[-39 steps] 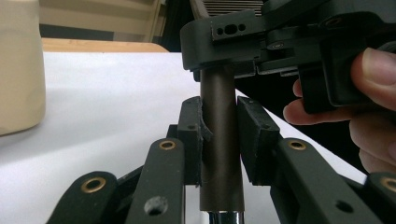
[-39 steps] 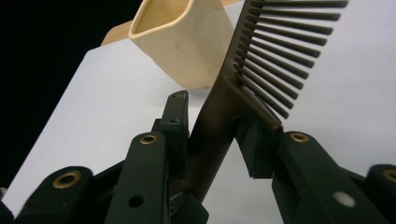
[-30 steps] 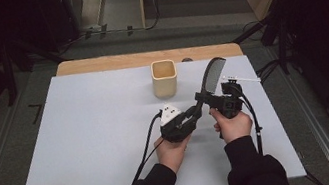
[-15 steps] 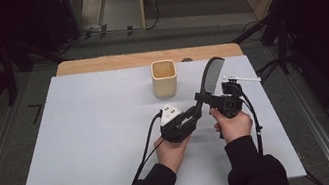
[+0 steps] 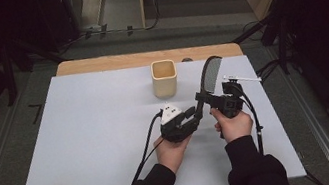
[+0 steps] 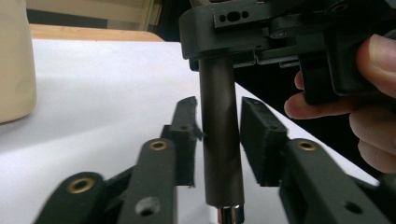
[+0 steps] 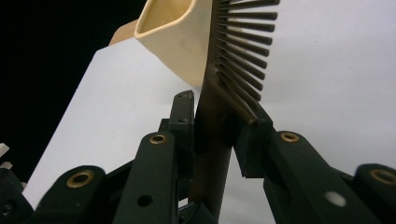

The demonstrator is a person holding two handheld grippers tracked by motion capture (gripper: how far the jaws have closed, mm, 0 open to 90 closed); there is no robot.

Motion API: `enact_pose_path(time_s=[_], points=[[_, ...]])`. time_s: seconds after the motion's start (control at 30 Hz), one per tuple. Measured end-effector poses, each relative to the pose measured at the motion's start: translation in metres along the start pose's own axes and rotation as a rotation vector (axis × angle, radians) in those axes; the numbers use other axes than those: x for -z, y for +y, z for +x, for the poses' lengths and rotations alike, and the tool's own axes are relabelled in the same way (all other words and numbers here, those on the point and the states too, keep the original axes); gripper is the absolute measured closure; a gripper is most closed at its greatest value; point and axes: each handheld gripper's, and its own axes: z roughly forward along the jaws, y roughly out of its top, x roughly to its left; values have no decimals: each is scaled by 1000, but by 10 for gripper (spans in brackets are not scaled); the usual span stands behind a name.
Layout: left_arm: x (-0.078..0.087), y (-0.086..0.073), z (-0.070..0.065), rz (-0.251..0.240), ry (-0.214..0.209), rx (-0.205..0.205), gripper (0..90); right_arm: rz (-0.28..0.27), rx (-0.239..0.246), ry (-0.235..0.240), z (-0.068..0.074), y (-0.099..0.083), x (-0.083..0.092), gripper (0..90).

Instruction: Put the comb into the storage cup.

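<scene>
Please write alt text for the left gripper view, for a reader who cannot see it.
A dark brush handle stands upright between the left gripper's jaws, which have just been opening. The right gripper holds it above.

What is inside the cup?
In the high view the cup stands upright and open-topped; its upper inner walls look bare. The bottom is hidden by the rim. The brush is outside it, in the right gripper.

In the middle of the frame, a dark brush handle [image 6: 220, 140] is hanging upright between the left gripper [image 6: 219, 140]'s two black fingers [image 6: 186, 135], which have just been opening; the right one is standing clear of it. At the upper right, the right gripper [image 6: 280, 32] is holding the handle's top, a hand [image 6: 359, 98] wrapping around it. A cream cup [image 6: 16, 60] is standing at the left edge on the white desk [image 6: 102, 93].
</scene>
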Motion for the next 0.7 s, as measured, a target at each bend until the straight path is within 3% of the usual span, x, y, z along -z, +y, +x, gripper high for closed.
enact_pose_path(time_s=[0.43,0.7], points=[[8,6,5,53,-30,25,584,-10,35,-60,-6,0,-1,699],[17,11,13,106,-29,44,553,-14,30,-73,-10,1,0,699]])
